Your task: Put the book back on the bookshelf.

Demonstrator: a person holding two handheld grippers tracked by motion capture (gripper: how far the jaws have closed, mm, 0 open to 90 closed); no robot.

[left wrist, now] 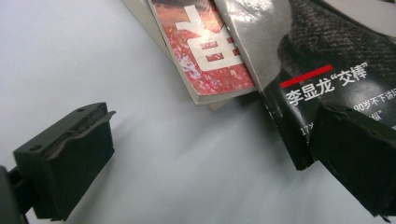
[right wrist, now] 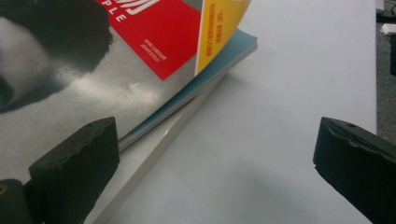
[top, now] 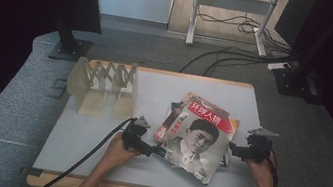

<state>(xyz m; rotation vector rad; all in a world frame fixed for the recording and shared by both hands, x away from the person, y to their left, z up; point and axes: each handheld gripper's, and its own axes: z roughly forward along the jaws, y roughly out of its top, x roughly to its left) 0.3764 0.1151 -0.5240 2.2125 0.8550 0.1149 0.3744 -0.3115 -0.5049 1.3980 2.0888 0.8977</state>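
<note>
A stack of magazines lies right of the table's middle. The top magazine (top: 197, 139) has a portrait cover with a red title, and a red-covered magazine (top: 166, 124) sticks out beneath it on the left. My left gripper (top: 158, 149) is open at the stack's near-left corner. In the left gripper view its jaws (left wrist: 210, 158) stand wide apart, the right one beside the top magazine's dark corner (left wrist: 327, 56), with the red magazine (left wrist: 205, 51) farther off. My right gripper (top: 233, 147) is open at the stack's right edge. Its left jaw sits against the stack's page edges (right wrist: 154, 154); the portrait cover (right wrist: 93, 70) curls up.
A folding tan file rack (top: 105, 86) stands at the table's back left. The pale table top (top: 94, 153) is bare in front of the left hand. Black stand bases (top: 68, 47) and cables (top: 231, 53) lie on the floor beyond the table.
</note>
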